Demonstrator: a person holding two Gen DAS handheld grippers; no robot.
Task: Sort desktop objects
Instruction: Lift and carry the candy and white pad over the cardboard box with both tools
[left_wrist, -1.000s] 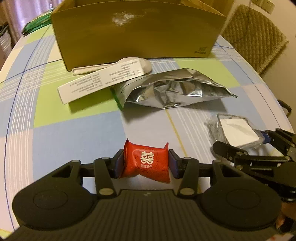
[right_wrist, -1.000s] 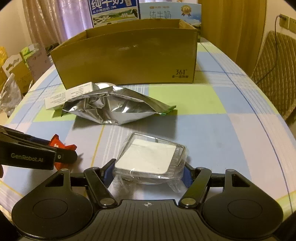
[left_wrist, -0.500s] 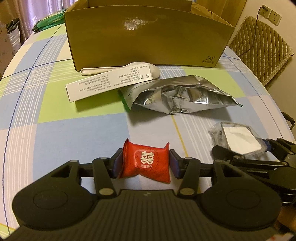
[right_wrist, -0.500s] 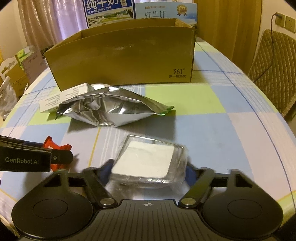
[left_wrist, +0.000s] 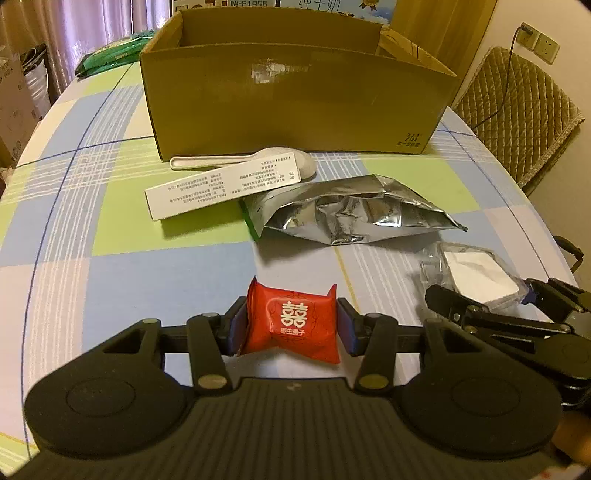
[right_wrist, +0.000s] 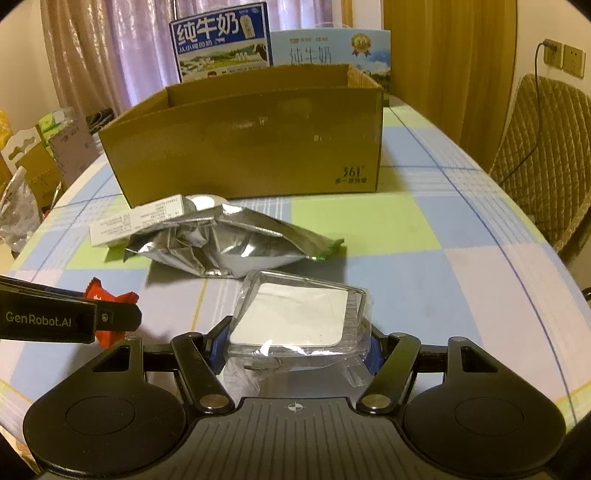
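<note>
Red square candy packet (left_wrist: 291, 325) with white characters sits clamped between the left gripper (left_wrist: 291, 328) pads; the right gripper (right_wrist: 295, 341) clamps a clear plastic case (right_wrist: 299, 317), brown open cardboard box (right_wrist: 247, 140) ahead.

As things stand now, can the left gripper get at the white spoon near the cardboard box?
Probably not: the left gripper is shut on the red candy packet, and the white carton partly covers the spoon.

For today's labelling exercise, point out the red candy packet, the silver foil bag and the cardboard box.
red candy packet (left_wrist: 291, 325), left wrist view, on its printed front face.
silver foil bag (left_wrist: 351, 214), left wrist view, on its crumpled middle.
cardboard box (right_wrist: 251, 147), right wrist view, on its near outer wall.
</note>
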